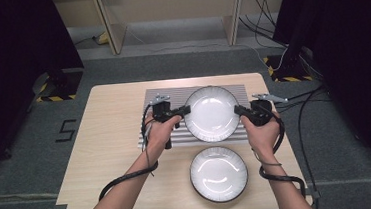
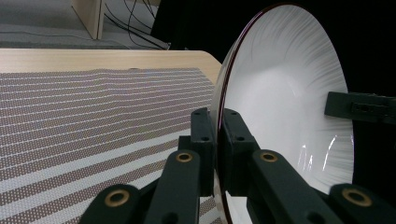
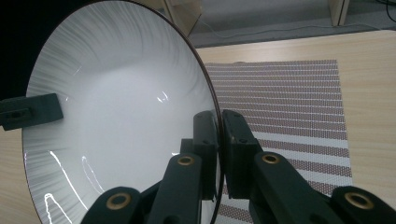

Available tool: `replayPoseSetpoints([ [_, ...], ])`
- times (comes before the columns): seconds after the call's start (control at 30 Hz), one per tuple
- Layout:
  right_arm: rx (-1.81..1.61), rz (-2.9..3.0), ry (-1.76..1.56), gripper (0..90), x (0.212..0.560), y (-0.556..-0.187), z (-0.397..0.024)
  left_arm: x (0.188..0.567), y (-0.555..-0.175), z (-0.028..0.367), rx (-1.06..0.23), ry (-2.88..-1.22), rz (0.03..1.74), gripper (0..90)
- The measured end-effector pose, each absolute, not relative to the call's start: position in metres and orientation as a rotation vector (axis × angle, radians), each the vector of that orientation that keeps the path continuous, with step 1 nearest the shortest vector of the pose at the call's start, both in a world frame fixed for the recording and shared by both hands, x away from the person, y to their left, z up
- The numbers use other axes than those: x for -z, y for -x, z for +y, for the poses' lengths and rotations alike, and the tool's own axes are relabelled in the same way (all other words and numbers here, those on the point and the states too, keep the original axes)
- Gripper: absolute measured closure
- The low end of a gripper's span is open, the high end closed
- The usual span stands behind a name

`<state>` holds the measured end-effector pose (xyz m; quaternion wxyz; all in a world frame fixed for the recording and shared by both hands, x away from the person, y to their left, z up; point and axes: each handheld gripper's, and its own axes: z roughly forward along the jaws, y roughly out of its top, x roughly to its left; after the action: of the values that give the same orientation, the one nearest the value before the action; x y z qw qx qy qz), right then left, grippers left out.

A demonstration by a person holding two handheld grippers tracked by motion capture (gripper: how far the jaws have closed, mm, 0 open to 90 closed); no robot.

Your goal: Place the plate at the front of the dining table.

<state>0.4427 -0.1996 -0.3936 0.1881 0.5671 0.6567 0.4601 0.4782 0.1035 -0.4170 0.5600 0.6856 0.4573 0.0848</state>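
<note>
You look down from high overhead; both gripper cameras sit close, facing inward, sharing the plate [image 1: 211, 113] and mat [image 1: 166, 141].

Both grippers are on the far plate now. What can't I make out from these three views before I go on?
- Whether the held plate clears the striped mat: the high view looks straight down, and the plate hides its own underside.
- Mat under the plate: covered in the high view.
- Near plate underside: hidden against the table.
- Left gripper and right gripper: pad faces hidden by the rim.
</note>
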Motion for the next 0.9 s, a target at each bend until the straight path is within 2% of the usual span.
replayPoseSetpoints([
  [0.9,-1.283,1.85,-1.599,85.0,0.397,-0.454,-0.195,0.42,-0.488,0.106,-0.206,-1.614,1.097,84.6],
])
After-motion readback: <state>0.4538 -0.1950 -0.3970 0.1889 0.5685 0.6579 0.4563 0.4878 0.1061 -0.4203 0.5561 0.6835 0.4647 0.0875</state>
